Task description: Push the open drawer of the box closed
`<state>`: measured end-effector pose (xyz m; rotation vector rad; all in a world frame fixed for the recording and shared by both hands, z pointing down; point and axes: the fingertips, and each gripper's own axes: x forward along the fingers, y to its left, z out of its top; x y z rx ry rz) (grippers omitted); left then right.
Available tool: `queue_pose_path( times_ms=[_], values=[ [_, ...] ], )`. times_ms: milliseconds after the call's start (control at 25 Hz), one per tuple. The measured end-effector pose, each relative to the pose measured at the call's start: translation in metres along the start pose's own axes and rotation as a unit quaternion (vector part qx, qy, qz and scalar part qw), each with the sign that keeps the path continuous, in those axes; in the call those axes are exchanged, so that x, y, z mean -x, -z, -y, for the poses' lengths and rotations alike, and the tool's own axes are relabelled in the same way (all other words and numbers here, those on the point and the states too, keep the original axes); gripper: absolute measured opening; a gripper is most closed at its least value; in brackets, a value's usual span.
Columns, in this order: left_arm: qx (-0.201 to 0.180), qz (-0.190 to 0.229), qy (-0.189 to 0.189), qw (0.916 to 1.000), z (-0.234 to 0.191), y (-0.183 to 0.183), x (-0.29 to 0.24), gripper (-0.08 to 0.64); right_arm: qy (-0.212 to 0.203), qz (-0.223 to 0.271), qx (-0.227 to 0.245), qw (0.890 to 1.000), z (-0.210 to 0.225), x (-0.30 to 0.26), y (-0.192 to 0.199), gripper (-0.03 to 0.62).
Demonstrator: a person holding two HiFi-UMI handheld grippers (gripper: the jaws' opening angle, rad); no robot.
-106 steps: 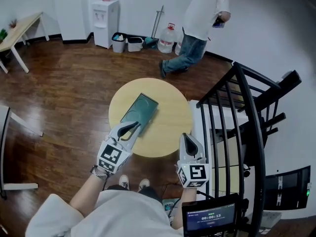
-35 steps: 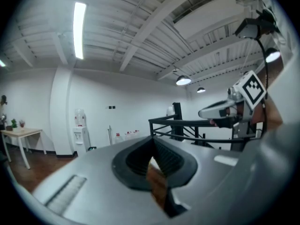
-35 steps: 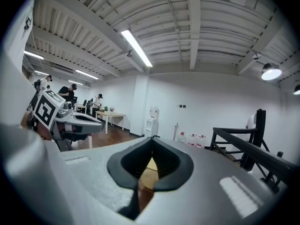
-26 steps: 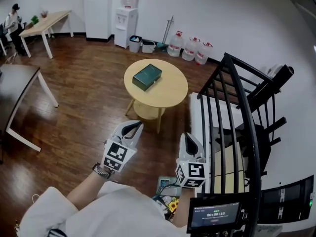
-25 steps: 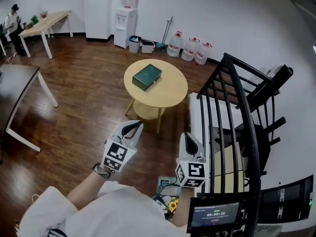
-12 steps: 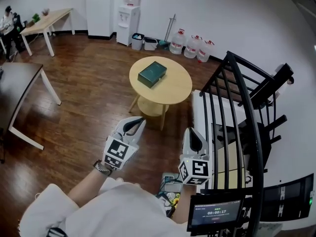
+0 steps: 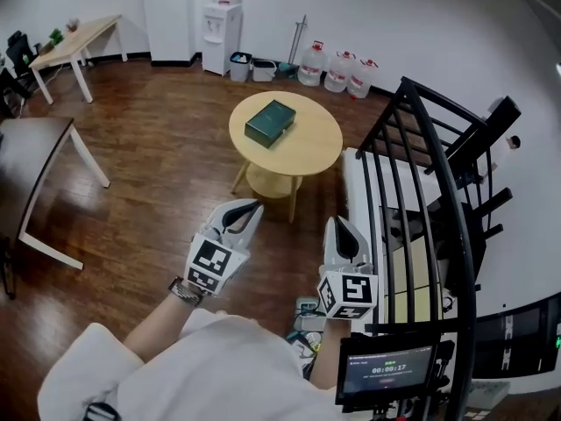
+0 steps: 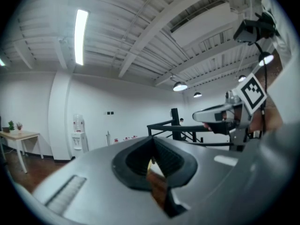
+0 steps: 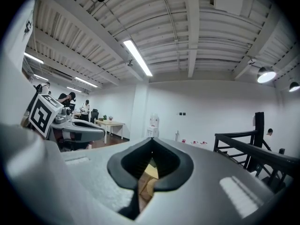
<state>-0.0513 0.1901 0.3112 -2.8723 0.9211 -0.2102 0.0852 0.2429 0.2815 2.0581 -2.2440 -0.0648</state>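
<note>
A dark green box [image 7: 270, 123] lies on the round wooden table [image 7: 311, 152] well ahead of me; no drawer sticks out of it from here. My left gripper [image 7: 247, 210] is held over the wood floor, far short of the table, its jaws shut on nothing. My right gripper [image 7: 338, 228] hangs beside it near the black railing, also shut and empty. In the left gripper view the left gripper [image 8: 152, 156] points at the far wall and the right gripper [image 8: 199, 116] shows at the right. In the right gripper view the right gripper [image 9: 151, 150] faces the room, with a sliver of the table [image 9: 151, 170] between its jaws.
A black stair railing [image 7: 429, 174] runs close on my right. Another table [image 7: 35, 147] stands at the left and a long desk [image 7: 74, 38] at the back left. A water dispenser [image 7: 215, 24], bins and water bottles [image 7: 337, 68] line the far wall.
The view has pulled back from the table since the earliest frame; the box is now far off. Over the last second both grippers drifted slightly and stayed shut. A person at the far left is gone.
</note>
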Motion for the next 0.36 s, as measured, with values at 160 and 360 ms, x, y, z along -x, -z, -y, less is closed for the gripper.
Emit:
queue_pose_path(
  times_ms=[160, 360],
  values=[
    [0.003, 0.0, -0.002, 1.0, -0.0007, -0.0043, -0.0019, 0.008, -0.002, -0.004, 0.005, 1.0, -0.0005, -0.0008, -0.0022, 0.002],
    [0.013, -0.003, -0.004, 0.9999, 0.0013, -0.0016, -0.0044, 0.008, -0.005, -0.013, 0.01, 1.0, 0.0016, -0.0011, 0.0006, 0.002]
  ],
)
